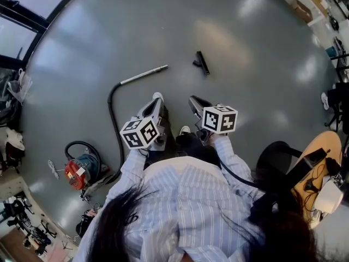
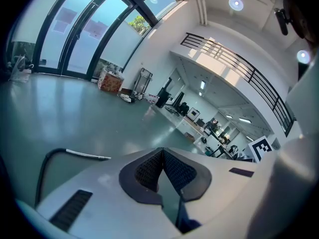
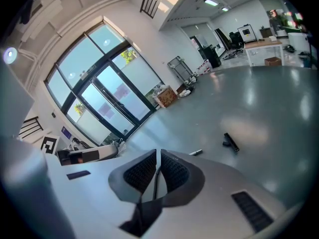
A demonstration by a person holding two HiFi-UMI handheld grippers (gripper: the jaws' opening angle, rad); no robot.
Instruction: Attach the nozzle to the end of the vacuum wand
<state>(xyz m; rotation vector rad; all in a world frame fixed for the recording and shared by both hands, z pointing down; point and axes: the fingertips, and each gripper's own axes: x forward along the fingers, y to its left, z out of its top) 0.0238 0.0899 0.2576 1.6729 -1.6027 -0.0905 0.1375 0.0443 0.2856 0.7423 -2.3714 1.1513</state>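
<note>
A small black nozzle (image 1: 202, 63) lies on the grey floor ahead of me; the right gripper view shows this nozzle (image 3: 230, 142) too. The silver vacuum wand (image 1: 144, 74) lies to its left, joined to a black hose (image 1: 113, 119) that curves back to a red and blue vacuum cleaner (image 1: 80, 170). The wand (image 2: 87, 155) also shows in the left gripper view. My left gripper (image 1: 157, 98) and right gripper (image 1: 193, 101) are held side by side in front of me, above the floor and short of both parts. Both are shut with nothing between the jaws.
My shoe tips (image 1: 185, 130) show between the grippers. A black chair (image 1: 278, 162) and a wooden stool with cables (image 1: 319, 168) stand at my right. Glass walls (image 3: 107, 96) and office desks (image 2: 184, 118) ring the open floor. Clutter lines the left wall (image 1: 11, 146).
</note>
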